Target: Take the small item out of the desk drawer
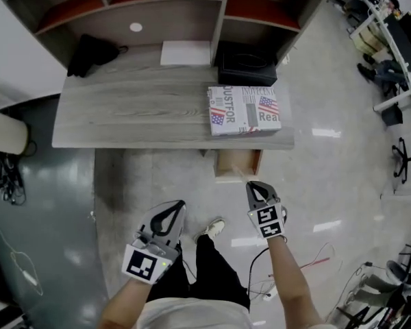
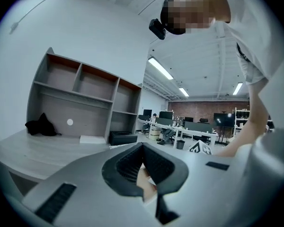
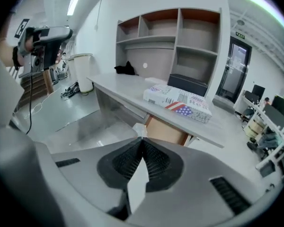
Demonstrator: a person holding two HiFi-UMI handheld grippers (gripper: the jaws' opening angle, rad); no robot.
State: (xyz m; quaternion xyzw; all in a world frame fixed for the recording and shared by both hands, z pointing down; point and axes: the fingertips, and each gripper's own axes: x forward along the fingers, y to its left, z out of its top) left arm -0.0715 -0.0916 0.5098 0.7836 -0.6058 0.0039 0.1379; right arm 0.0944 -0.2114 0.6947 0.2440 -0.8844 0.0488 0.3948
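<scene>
The desk drawer (image 1: 238, 163) stands pulled out under the right end of the grey desk (image 1: 123, 115), its wooden inside showing; the right gripper view has the drawer (image 3: 168, 130) just past the jaws. My right gripper (image 1: 250, 186) hangs in front of the drawer, a little back from it, shut on a small flat white item (image 3: 138, 183) whose tip pokes out beyond the jaws. My left gripper (image 1: 180, 204) is held lower and to the left, over the floor, jaws together with nothing between them (image 2: 142, 144).
On the desk lie a flag-printed box (image 1: 244, 110), a black box (image 1: 246, 65), a white sheet (image 1: 185, 53) and a black cloth (image 1: 92, 52), under an open shelf unit (image 1: 219, 5). Cables (image 1: 7, 177) lie on the floor at left. The person's shoe (image 1: 214, 226) is between the grippers.
</scene>
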